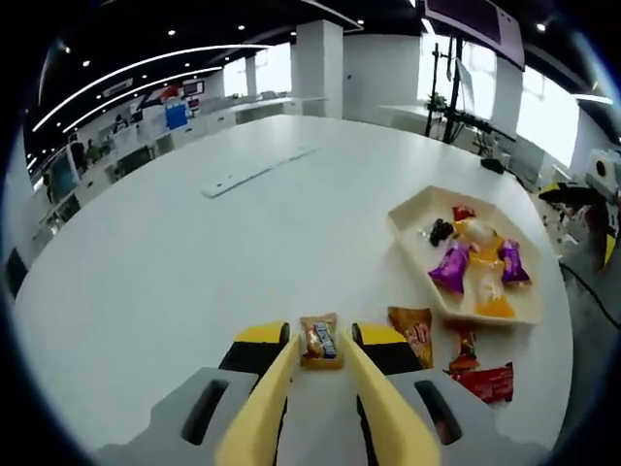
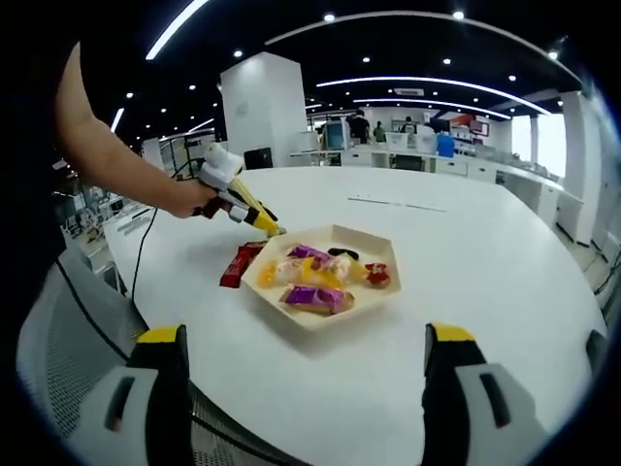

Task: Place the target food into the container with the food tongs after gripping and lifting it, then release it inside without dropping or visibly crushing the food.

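1. Left gripper view: left gripper (image 1: pixel 321 351) holds yellow plastic tongs (image 1: pixel 291 388), tips nearly closed on a small orange snack packet (image 1: pixel 320 342) just above the round white table (image 1: pixel 194 252). An orange wrapper (image 1: pixel 412 333) and red wrapper (image 1: pixel 483 381) lie beside a cream hexagonal tray (image 1: pixel 412 209) of purple and orange packets.
2. Right gripper view: right gripper (image 2: pixel 306 361), jaws wide apart and empty, faces the tray (image 2: pixel 383 250). A hand (image 2: pixel 184 199) holds the left gripper (image 2: pixel 221 175) with the tongs (image 2: pixel 257 218) left of the tray; packet probably at the tips, too small to confirm.

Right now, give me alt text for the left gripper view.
Yellow tongs pinch a small orange snack packet over a white table. To the right, a cream hexagonal tray holds wrapped snacks, and three packets lie beside it.
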